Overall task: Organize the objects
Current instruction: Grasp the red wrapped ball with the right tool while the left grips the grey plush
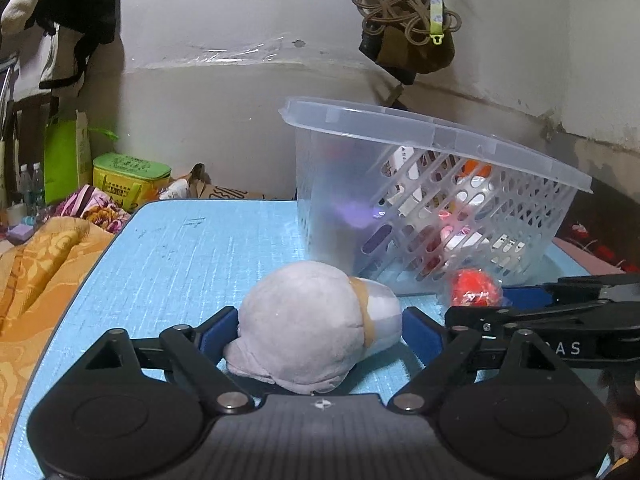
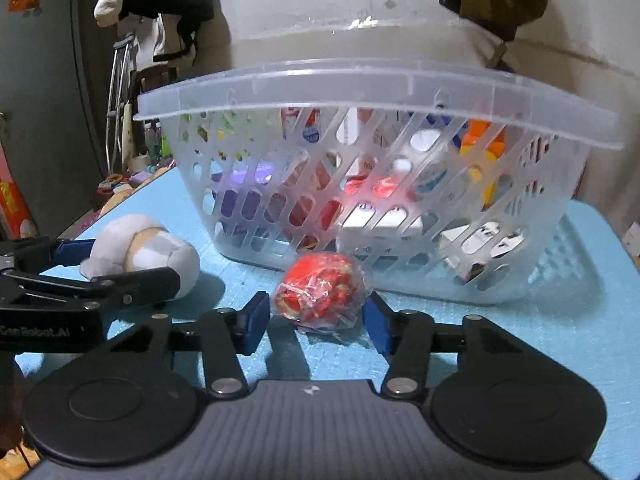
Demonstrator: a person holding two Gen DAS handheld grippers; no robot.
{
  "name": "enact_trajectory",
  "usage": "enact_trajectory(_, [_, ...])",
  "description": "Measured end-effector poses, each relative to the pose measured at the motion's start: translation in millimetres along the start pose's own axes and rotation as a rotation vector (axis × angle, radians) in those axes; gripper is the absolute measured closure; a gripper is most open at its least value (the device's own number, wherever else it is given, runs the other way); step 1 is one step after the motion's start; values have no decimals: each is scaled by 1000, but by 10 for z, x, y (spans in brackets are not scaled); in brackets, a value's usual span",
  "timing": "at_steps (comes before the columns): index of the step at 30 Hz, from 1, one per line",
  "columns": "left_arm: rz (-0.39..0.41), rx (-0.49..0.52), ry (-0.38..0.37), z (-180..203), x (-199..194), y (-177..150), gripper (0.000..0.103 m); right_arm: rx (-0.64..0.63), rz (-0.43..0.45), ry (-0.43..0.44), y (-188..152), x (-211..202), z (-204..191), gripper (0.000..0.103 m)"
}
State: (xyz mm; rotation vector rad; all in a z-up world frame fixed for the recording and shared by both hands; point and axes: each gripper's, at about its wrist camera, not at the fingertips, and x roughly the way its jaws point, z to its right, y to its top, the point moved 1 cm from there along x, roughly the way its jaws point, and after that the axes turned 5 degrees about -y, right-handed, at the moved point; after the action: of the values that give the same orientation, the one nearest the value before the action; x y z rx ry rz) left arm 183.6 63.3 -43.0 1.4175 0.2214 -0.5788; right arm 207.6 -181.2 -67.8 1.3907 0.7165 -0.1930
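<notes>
Left gripper's fingers (image 1: 218, 330) clasp a grey plush toy (image 1: 304, 328); right gripper's fingers (image 2: 256, 316) bracket a red wrapped ball (image 2: 320, 294).

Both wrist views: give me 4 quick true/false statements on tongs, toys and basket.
1. The left tongs bracket the grey plush toy. True.
2. The red wrapped item is inside the basket. False: it lies on the blue table, in front of the basket.
3. The basket already holds several items. True.
4. The right tongs are shut with nothing between them. False: they are open, with the red wrapped item between their pads.
</notes>
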Motion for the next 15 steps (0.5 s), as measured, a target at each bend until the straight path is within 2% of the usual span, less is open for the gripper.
enact_trajectory(5, [1, 23, -51, 19, 0, -2, 13, -14, 77, -48, -72, -198, 67, 50])
enact_trajectory(8, [39, 36, -86, 47, -54, -24, 14, -23, 120, -94, -108, -296, 164, 49])
enact_trajectory(10, [64, 62, -96, 92, -103, -42, 14, 3, 120, -113, -113, -300, 277, 49])
enact_trajectory(15, [48, 84, -204, 212, -134, -68, 14, 33, 120, -103, -119, -287, 399, 50])
